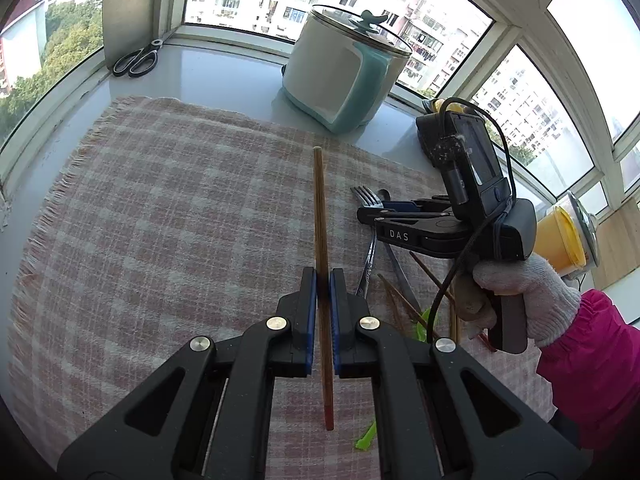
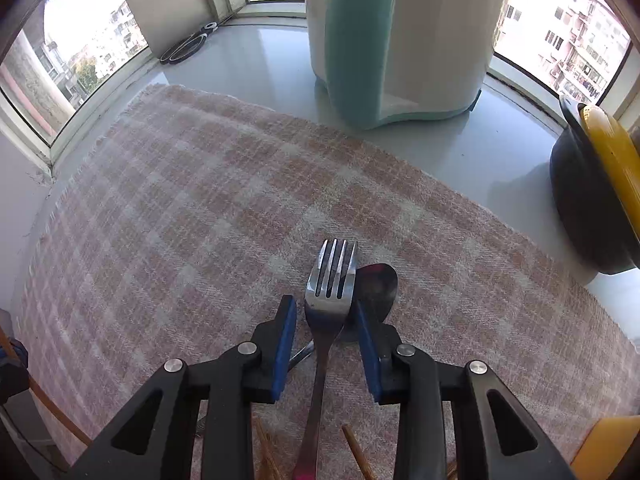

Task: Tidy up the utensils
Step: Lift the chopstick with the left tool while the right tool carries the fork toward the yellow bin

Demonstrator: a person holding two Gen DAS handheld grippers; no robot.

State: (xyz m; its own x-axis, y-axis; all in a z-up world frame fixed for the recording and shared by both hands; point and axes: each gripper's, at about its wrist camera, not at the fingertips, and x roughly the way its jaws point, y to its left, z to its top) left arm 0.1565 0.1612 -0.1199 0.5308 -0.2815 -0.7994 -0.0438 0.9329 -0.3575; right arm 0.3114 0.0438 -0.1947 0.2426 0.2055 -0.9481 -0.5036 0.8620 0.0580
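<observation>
Chopstick (image 1: 320, 216) points away, clamped in left tool (image 1: 322, 280); right tool (image 2: 326, 312) open astride fork (image 2: 330, 280).

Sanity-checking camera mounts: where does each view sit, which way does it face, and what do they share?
Left wrist: on the left gripper, angled down at the checked cloth; jaws shut on a chopstick; right gripper, gloved hand and pink sleeve show.
Right wrist: on the right gripper, pointing steeply down; open jaws straddle the fork, beside a spoon.
Shared: cloth, fork, spoon, pot, scissors.
</observation>
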